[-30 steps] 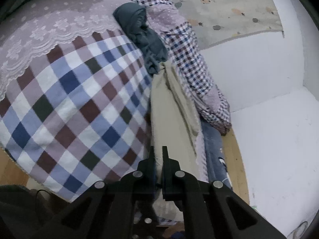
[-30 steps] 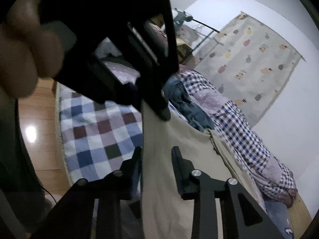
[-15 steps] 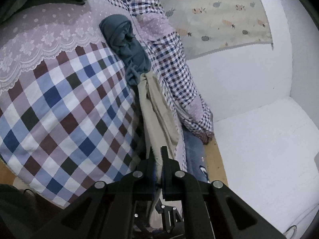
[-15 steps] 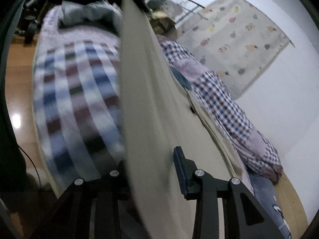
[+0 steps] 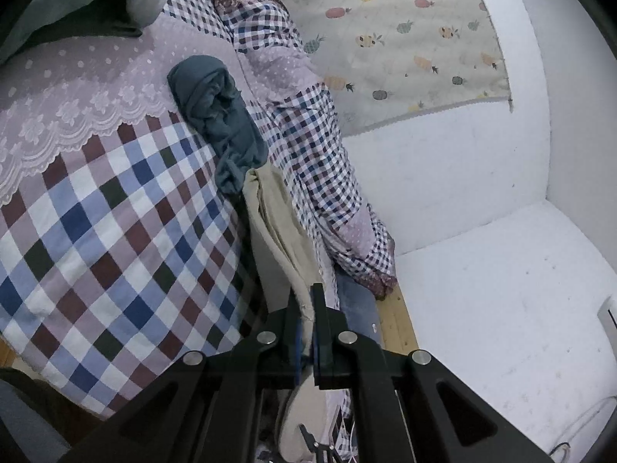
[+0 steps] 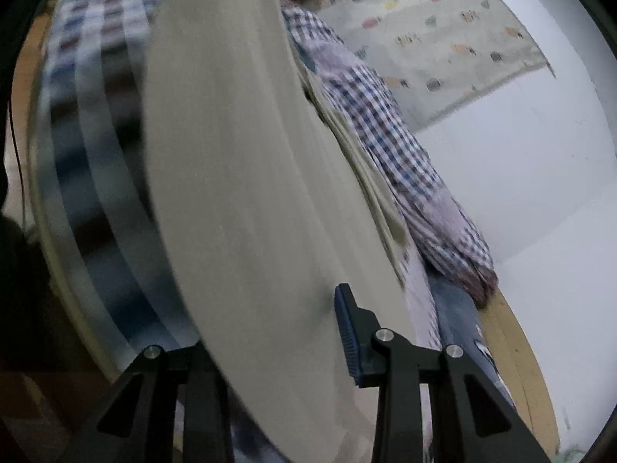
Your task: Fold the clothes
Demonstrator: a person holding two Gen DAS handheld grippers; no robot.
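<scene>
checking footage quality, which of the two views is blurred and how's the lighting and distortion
Right wrist view: heavy motion smear across the beige garment and checked bedspread, only the right tool looks crisp. Left wrist view: sharp, the left tool and teal garment are clear. Both: dim even light, no glare, fisheye bending and dark corners.

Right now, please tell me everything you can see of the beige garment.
The beige garment is plain, thin woven cloth, pulled into a long creased strip above the checked bed cover. The left gripper has its jaws shut on one edge. Its far end touches a dark teal garment. In the blurred right view it hangs between the right gripper jaws.
</scene>
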